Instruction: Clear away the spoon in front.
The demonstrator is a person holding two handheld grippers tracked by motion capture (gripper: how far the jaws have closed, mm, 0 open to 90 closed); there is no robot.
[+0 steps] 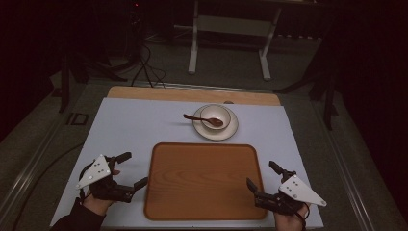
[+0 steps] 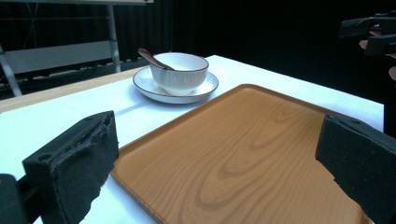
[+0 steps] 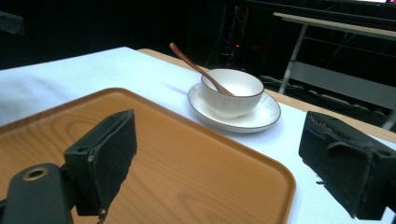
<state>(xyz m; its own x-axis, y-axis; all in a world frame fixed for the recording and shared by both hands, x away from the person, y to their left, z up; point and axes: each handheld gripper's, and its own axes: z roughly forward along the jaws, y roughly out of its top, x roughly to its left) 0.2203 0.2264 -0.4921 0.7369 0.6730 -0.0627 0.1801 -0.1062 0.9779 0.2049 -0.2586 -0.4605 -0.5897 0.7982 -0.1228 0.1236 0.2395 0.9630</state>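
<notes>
An empty wooden tray [image 1: 204,180] lies at the front middle of the white table [image 1: 134,127]. Behind it a white bowl [image 1: 215,117] sits on a white saucer [image 1: 226,132], and a brown wooden spoon [image 1: 202,119] rests in the bowl with its handle pointing left. My left gripper [image 1: 132,169] stands open just left of the tray, holding nothing. At the tray's right front corner my right gripper [image 1: 262,175] is also open and empty. From the left gripper view I see the tray [image 2: 243,154], the bowl [image 2: 180,72] and the other gripper [image 2: 369,35] far right.
The table's wooden far edge [image 1: 192,95] shows behind the white surface. A white-legged stand [image 1: 231,43] and cables [image 1: 144,67] are on the dark floor beyond. Bare table surface lies left of the bowl and on both sides of the tray.
</notes>
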